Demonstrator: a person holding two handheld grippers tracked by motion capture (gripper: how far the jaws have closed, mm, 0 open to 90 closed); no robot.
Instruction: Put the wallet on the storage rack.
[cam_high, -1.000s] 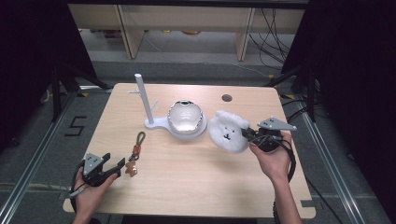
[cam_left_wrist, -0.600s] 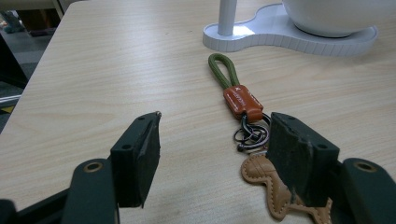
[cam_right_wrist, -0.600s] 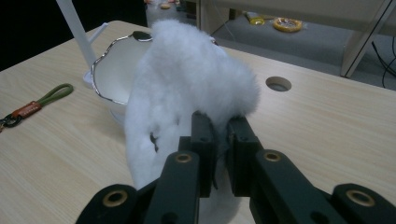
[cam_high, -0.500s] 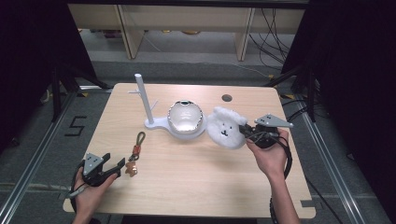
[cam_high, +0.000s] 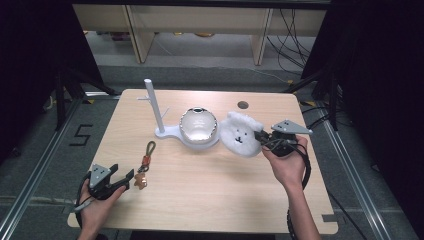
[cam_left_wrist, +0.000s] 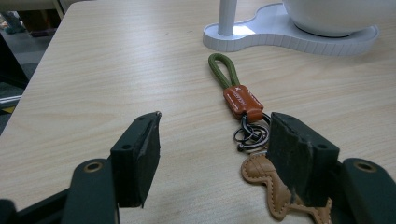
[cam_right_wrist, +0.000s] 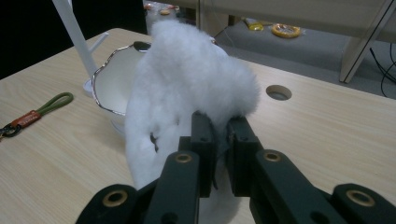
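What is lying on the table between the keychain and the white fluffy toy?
In the high view, the white bowl on its stand base lies between the keychain and the fluffy toy.

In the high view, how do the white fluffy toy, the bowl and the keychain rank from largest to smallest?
1. white fluffy toy and bowl: they look about alike, so I do not rank them.
2. keychain: clearly the smallest.
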